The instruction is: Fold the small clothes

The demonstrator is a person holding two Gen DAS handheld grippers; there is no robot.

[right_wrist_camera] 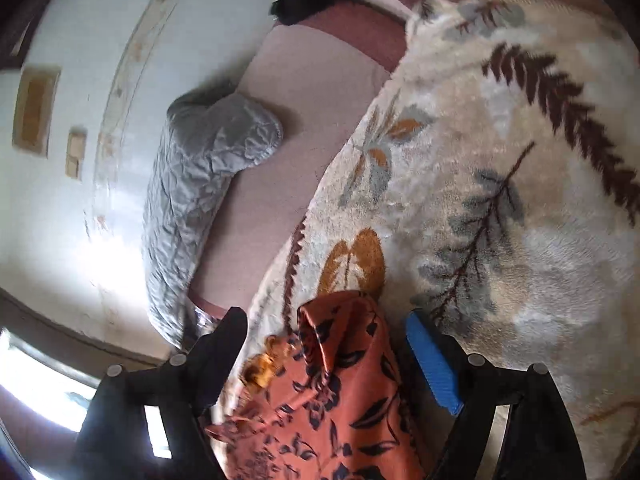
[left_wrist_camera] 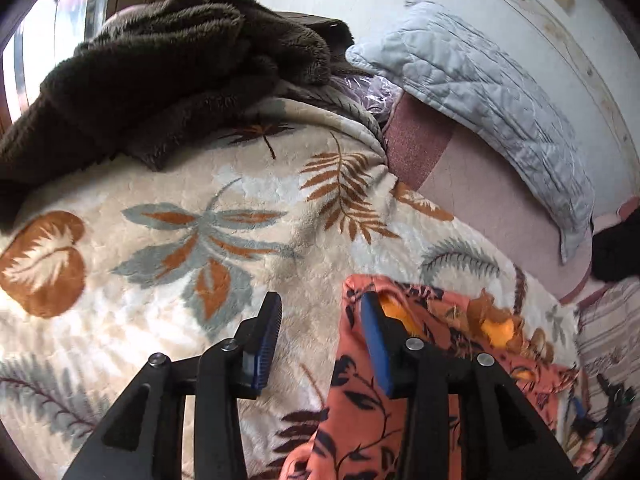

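An orange garment with dark floral print [left_wrist_camera: 400, 392] lies rumpled on a cream leaf-patterned blanket [left_wrist_camera: 160, 248]. In the left wrist view my left gripper [left_wrist_camera: 320, 310] hangs over the garment's left edge. Its jaws stand apart, the right finger over the cloth and the left finger over bare blanket, and neither pad presses on anything. In the right wrist view the same garment [right_wrist_camera: 340, 392] rises in a loose fold between the wide-apart fingers of my right gripper [right_wrist_camera: 326, 318]. Neither pad touches the fold. The blue pad [right_wrist_camera: 432, 364] on its right finger shows clearly.
A dark brown fuzzy throw [left_wrist_camera: 160, 72] is heaped at the blanket's far left. A grey quilted pillow [left_wrist_camera: 480, 92] lies along the white wall, also seen as the pillow [right_wrist_camera: 200, 184]. A pink sheet [left_wrist_camera: 480, 208] shows beside the blanket. A black item [left_wrist_camera: 616, 248] sits at the right.
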